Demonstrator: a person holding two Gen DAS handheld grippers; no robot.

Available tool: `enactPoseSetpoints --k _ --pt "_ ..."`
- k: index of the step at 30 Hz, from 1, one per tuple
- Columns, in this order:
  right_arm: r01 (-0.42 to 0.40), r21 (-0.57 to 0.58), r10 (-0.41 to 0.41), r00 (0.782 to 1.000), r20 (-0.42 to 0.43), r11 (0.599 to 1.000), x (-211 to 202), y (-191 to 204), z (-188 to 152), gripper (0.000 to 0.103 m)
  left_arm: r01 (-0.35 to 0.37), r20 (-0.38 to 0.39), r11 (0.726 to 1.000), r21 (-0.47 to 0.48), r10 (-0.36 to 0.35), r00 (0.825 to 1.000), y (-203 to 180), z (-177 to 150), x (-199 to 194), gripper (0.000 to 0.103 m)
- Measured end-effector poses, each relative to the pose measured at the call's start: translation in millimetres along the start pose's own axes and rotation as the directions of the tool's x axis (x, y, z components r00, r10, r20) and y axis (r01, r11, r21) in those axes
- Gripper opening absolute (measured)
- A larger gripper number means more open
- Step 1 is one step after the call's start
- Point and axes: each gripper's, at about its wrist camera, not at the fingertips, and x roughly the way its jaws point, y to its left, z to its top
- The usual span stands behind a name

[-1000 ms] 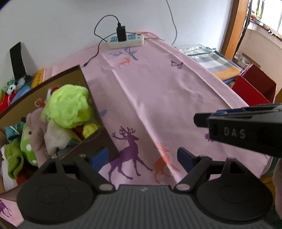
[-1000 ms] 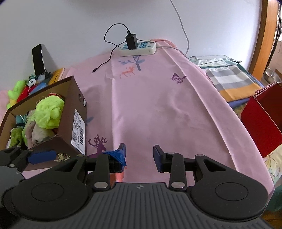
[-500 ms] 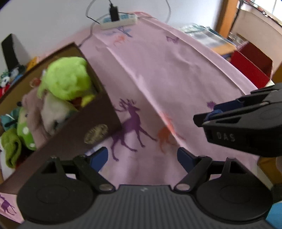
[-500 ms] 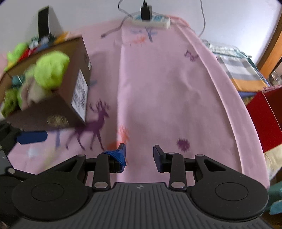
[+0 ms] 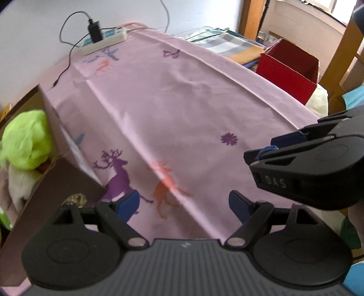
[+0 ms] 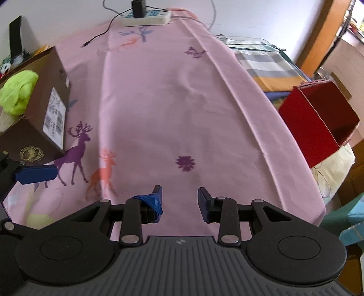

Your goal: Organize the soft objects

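A brown cardboard box [image 5: 68, 182] [image 6: 34, 136] stands at the left edge of the pink printed cloth [image 5: 182, 109] [image 6: 173, 102]. It holds soft toys, with a lime-green fluffy one [image 5: 25, 143] [image 6: 18, 93] on top and a pale plush [image 5: 18, 186] below it. My left gripper [image 5: 184, 202] hovers open over the cloth by the box's near corner, nothing between its fingers. My right gripper [image 6: 179, 198] is open and empty over the near part of the cloth; it also shows in the left wrist view at the right [image 5: 273, 152].
A white power strip [image 5: 102, 41] [image 6: 147, 19] with a black plug and cable lies at the far end by the wall. A red open box [image 5: 286, 70] [image 6: 318, 120] stands off the right edge. Folded striped fabrics [image 6: 268, 66] lie beyond it.
Both grippers have sunk and tipped further down toward the cloth. The brown box has slid to the left edge of both views, so less of its toys shows.
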Motion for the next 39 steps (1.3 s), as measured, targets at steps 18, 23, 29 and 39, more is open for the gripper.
enactPoseSetpoints --k 18,23,29,39 --pt "-0.147 -0.159 0.151 0.989 0.011 0.976 -17.8 54.6 17.5 0.017 -0.101 0.057 0.987 -0.128 0.109 0.992 47.0 -21.1 -44.4 0.086" --pt "-0.193 -0.203 0.209 0.976 0.058 0.960 -36.4 77.9 31.0 0.017 -0.170 0.129 0.966 -0.194 0.196 0.972 66.7 -30.5 -74.6 0.087" --pt "-0.221 -0.254 0.255 0.961 0.108 0.942 -51.1 106.4 43.5 0.017 -0.226 0.152 0.931 -0.287 0.277 0.949 98.1 -35.6 -97.0 0.089" --pt "-0.216 -0.275 0.281 0.934 0.220 0.937 -71.0 148.5 82.0 0.017 -0.420 0.118 0.818 -0.394 0.498 0.859 147.8 -19.2 -121.5 0.090"
